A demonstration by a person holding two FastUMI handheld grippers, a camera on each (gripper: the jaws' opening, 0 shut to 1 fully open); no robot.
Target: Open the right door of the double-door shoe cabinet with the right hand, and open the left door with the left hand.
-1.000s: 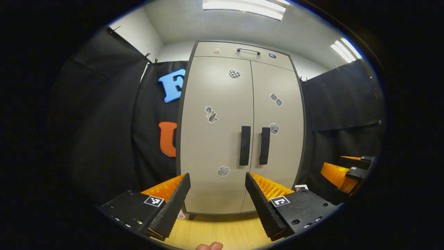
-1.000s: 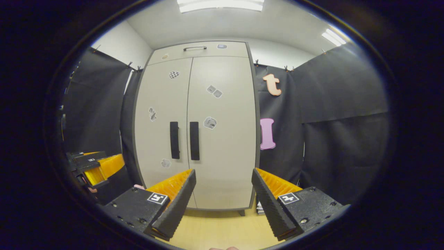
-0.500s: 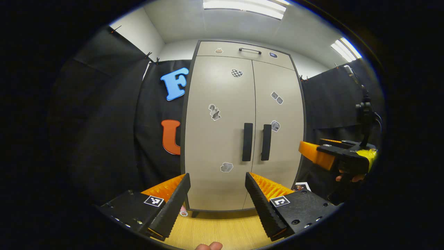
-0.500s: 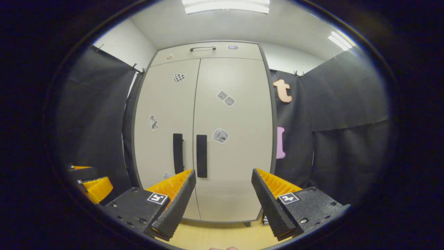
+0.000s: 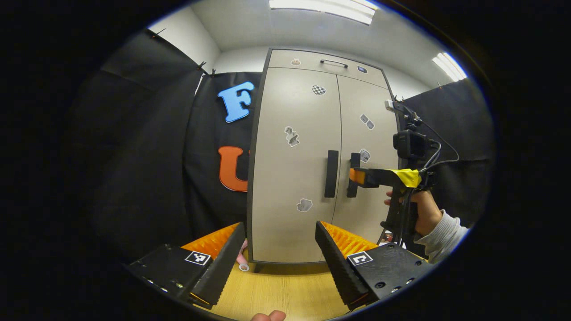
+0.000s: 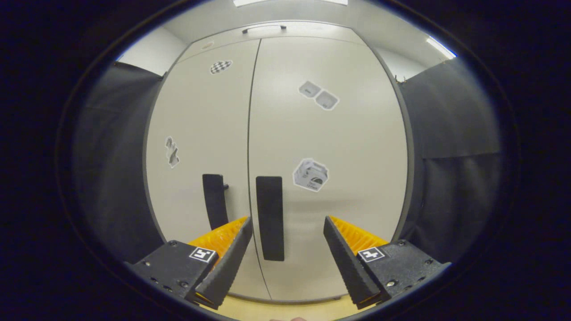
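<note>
The shoe cabinet stands upright on the wooden floor at the far side of the booth, both doors flat and closed. My right gripper is close to the right door, its fingers spread wide and holding nothing; the right handle sits between them, nearer the left finger, and I cannot tell if anything touches it. The left handle is just beside it across the seam between the doors. In the left gripper view my left gripper is well back from the cabinet, low and in front of the left door, fingers also released and empty. From there I see my right hand holding the right gripper level, its tips at the right handle. Small stickers dot both doors, and a drawer with a thin handle runs across the top.
</note>
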